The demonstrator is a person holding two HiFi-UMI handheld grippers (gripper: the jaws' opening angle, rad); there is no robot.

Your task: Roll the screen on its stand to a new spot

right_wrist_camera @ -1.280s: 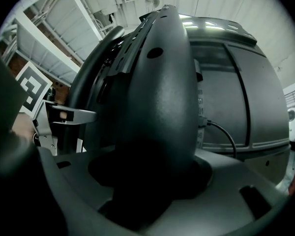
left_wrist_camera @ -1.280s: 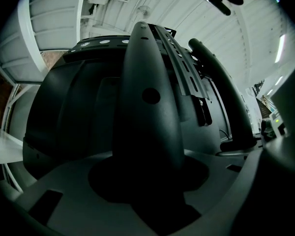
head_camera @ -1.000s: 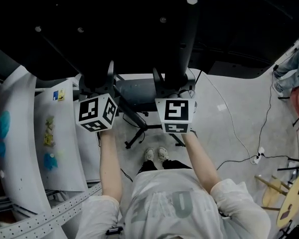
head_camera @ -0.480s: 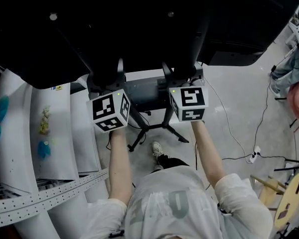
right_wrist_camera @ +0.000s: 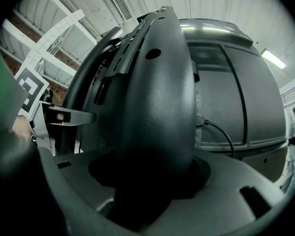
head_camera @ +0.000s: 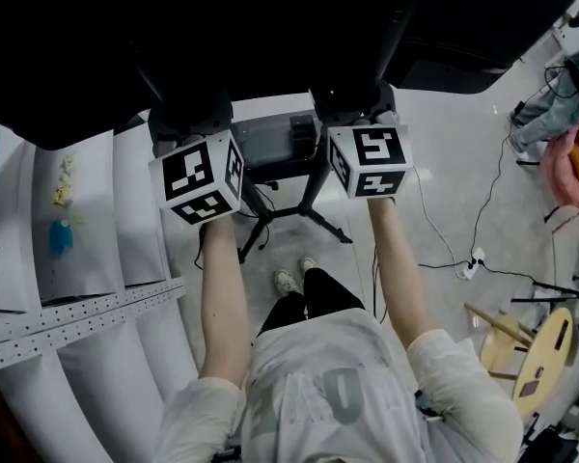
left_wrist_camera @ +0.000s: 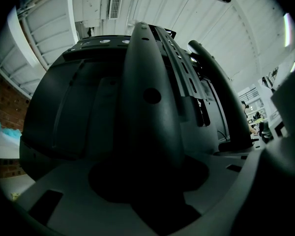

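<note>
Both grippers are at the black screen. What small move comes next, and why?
Probably a slow, straight push: left gripper and right gripper each clamp a black rear bar of the large black screen, and a white cable lies near its black stand legs.

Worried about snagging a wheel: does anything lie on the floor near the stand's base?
A loose cable trails across the floor right of the stand's legs to a power strip; white panels stand close on the left. The floor beyond the screen is hidden.
</note>
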